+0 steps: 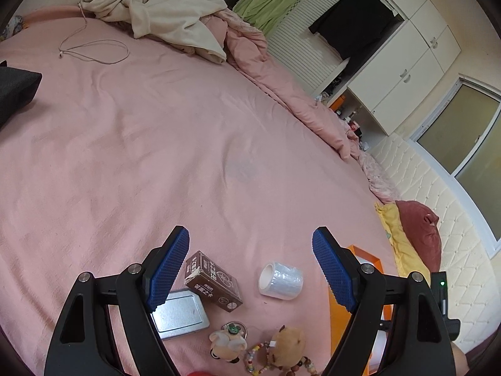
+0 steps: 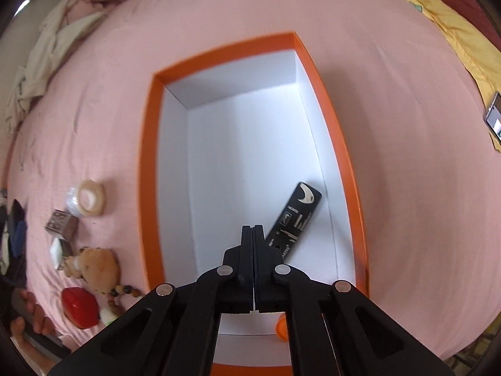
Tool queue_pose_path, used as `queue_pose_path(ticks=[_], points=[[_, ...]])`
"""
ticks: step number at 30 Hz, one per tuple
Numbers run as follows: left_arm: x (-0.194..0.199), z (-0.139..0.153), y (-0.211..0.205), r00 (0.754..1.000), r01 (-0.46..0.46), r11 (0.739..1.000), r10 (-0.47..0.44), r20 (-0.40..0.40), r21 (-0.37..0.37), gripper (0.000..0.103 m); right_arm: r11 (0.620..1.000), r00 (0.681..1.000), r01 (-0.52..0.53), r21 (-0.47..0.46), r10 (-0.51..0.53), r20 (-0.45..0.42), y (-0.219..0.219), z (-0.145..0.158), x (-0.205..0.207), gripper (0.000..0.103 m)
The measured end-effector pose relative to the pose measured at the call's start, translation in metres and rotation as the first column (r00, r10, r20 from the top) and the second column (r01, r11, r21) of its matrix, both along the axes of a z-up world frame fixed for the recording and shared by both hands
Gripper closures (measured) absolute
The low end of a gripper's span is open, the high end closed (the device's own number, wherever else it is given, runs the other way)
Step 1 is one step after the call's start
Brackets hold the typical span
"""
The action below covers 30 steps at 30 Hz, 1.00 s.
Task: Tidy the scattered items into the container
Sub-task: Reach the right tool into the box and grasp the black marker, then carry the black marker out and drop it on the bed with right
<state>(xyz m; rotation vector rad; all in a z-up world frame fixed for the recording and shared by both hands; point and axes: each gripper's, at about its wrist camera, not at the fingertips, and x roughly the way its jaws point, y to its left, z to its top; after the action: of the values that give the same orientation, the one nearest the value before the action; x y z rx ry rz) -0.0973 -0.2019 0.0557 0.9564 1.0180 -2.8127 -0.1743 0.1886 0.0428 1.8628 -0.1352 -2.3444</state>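
Note:
An orange container (image 2: pixel 150 163) with a white inside lies open on the pink bed. In it rest a flat black box (image 2: pixel 296 219) and a small orange thing (image 2: pixel 281 329). My right gripper (image 2: pixel 253 228) hangs over the container's near end, shut, with nothing between its jaws. Left of the container lie a clear tape roll (image 2: pixel 89 199), a brown box (image 2: pixel 62 227), a tan plush (image 2: pixel 97 269) and a red item (image 2: pixel 78 307). My left gripper (image 1: pixel 250 235) stands open above the brown box (image 1: pixel 216 282), tape roll (image 1: pixel 281 280), metal tin (image 1: pixel 180 313) and plush toys (image 1: pixel 227 341), holding nothing.
A crumpled cream garment (image 1: pixel 162 15) and pink quilt (image 1: pixel 281 87) lie at the bed's far side, with a thin cord (image 1: pixel 94 50) nearby. A yellow cloth (image 2: pixel 438 9) and a phone (image 2: pixel 494 119) lie right of the container. A person's fingers (image 2: pixel 31 310) show at lower left.

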Motion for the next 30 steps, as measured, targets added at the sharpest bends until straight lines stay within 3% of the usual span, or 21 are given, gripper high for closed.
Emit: queue_pose_path(ticks=[2,4,5,6,9,12,14,16,19,21,25,30], points=[[0.0,-0.001,0.0,1.0,0.002,1.0,-0.002,0.002,0.005,0.022,1.0,1.0,-0.009,-0.019,0.009,0.01,0.001,0.004,0.002,0.102],[0.0,-0.002,0.001,1.0,0.006,1.0,-0.006,0.006,0.013,0.022,0.999,0.997,0.002,0.051,-0.006,0.076,0.002,-0.002,0.004,0.091],[-0.001,-0.002,0.002,1.0,0.009,1.0,-0.009,0.006,0.017,0.022,0.995,0.995,0.014,0.103,-0.025,0.102,0.007,-0.009,0.006,0.06],[-0.001,-0.002,0.003,1.0,0.01,1.0,-0.011,0.007,0.019,0.022,0.989,0.992,0.031,0.143,-0.047,0.113,0.008,-0.012,0.008,0.041],[-0.001,-0.001,0.006,1.0,0.018,1.0,-0.018,0.003,0.018,0.022,0.978,0.987,0.099,0.182,-0.12,0.11,0.008,-0.014,0.007,0.034],[0.0,0.0,0.007,1.0,0.022,1.0,-0.022,0.001,0.02,0.022,0.972,0.978,0.094,0.216,-0.13,0.162,-0.001,-0.024,-0.001,0.037],[-0.001,-0.001,0.004,1.0,0.022,0.999,-0.022,0.001,0.043,0.022,0.972,0.974,0.08,0.221,-0.123,0.191,-0.004,-0.025,-0.006,0.051],[-0.001,-0.002,0.001,1.0,0.021,0.997,-0.021,0.003,0.072,0.022,0.987,0.954,0.101,0.124,-0.131,0.269,0.005,-0.037,-0.011,0.055],[0.0,-0.003,-0.004,1.0,0.016,0.994,-0.016,0.0,0.105,0.022,0.986,0.947,0.118,0.12,-0.148,0.286,0.016,-0.036,-0.013,0.068],[0.001,-0.003,-0.008,1.0,0.009,0.992,-0.008,-0.012,0.125,0.022,0.984,0.952,0.104,0.143,-0.14,0.272,0.016,-0.032,-0.01,0.073],[0.002,-0.005,-0.013,1.0,0.001,0.987,0.002,-0.017,0.162,0.022,0.992,0.973,0.091,0.091,-0.108,0.206,0.021,-0.021,-0.001,0.084],[0.002,-0.004,-0.012,1.0,0.006,0.988,-0.002,-0.02,0.153,0.022,0.996,0.991,0.084,0.006,-0.084,0.109,0.036,0.001,0.014,0.086]])
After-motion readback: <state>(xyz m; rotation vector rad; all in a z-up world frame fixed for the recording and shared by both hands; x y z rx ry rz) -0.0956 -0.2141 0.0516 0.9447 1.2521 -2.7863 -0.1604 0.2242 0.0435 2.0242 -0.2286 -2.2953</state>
